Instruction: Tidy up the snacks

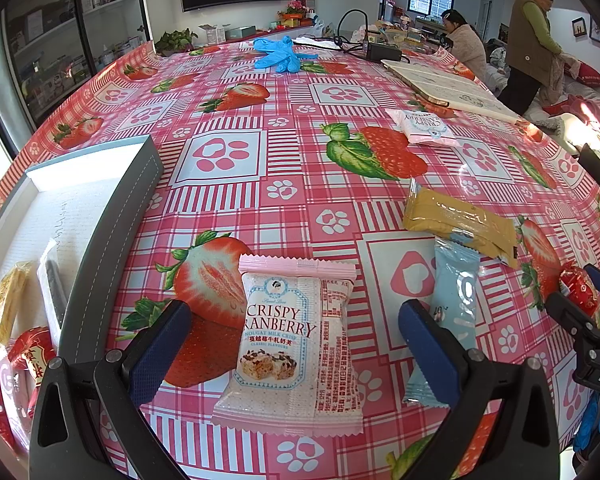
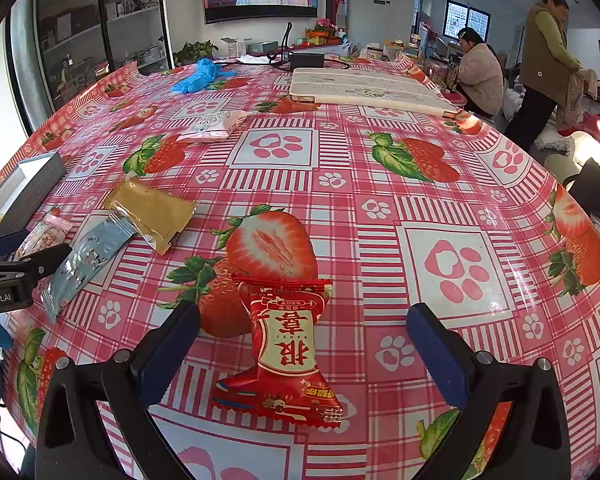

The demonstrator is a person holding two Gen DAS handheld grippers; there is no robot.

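Note:
My left gripper (image 1: pixel 296 344) is open, its jaws on either side of a pink Crispy Cranberry nougat packet (image 1: pixel 292 344) lying flat on the tablecloth. My right gripper (image 2: pixel 304 348) is open around a red candy packet (image 2: pixel 284 352) that also lies on the cloth. A light blue packet (image 1: pixel 452 312) and a gold packet (image 1: pixel 460 220) lie between the two grippers; both also show in the right wrist view, the blue (image 2: pixel 88 256) and the gold (image 2: pixel 152 212). A grey box (image 1: pixel 112 232) at the left holds several snacks.
A second pink packet (image 1: pixel 426 126) lies further back. Blue gloves (image 1: pixel 278 54), a black adapter with cables (image 1: pixel 382 52) and a long white board (image 2: pixel 364 92) sit at the far end of the table. Two people (image 2: pixel 548 60) are beyond the table's right edge.

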